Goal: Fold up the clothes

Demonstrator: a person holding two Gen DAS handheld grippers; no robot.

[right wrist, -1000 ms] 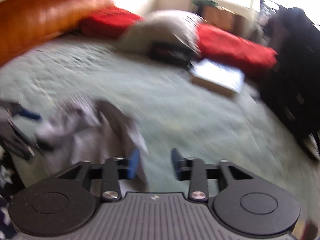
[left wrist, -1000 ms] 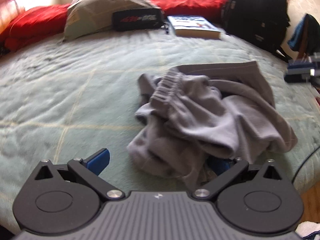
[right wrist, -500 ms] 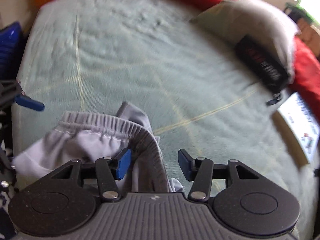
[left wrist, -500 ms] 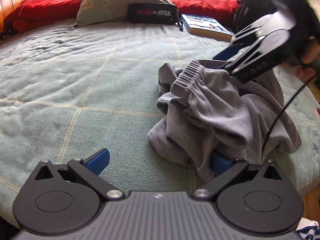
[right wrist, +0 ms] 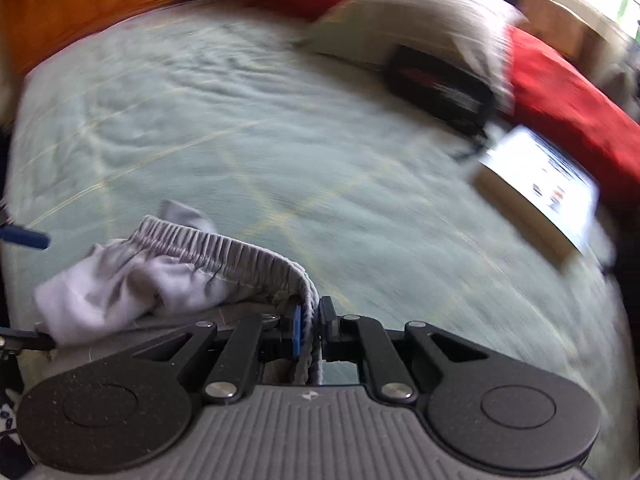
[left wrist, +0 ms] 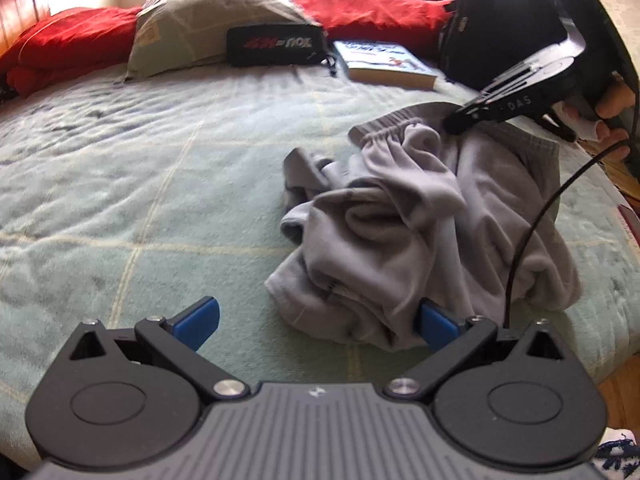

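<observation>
- Left gripper: jaws spread wide, nothing pinched. Its right blue pad sits against the near hem of the grey shorts; the left pad stands apart over bare blanket.
- Grey shorts: a crumpled heap lying on the green blanket, just ahead of the left gripper and slightly to its right. The long axis runs away from this gripper, near hem at the bottom, elastic waistband at the far end.
- Right gripper: jaws closing to a narrow gap with the waistband between the pads, which already appear to press on it. In the left wrist view the same gripper reaches in from the right and meets the far edge of the shorts, a hand behind it.
- Governing relation: the right gripper has the far, waistband end; the left gripper is nearer the hem end. The likely next move is to close the left gripper on the hem so the cloth can be stretched along its length.
- Beyond the shorts, well apart: a book, a black pouch, a pillow, red cushions.
</observation>
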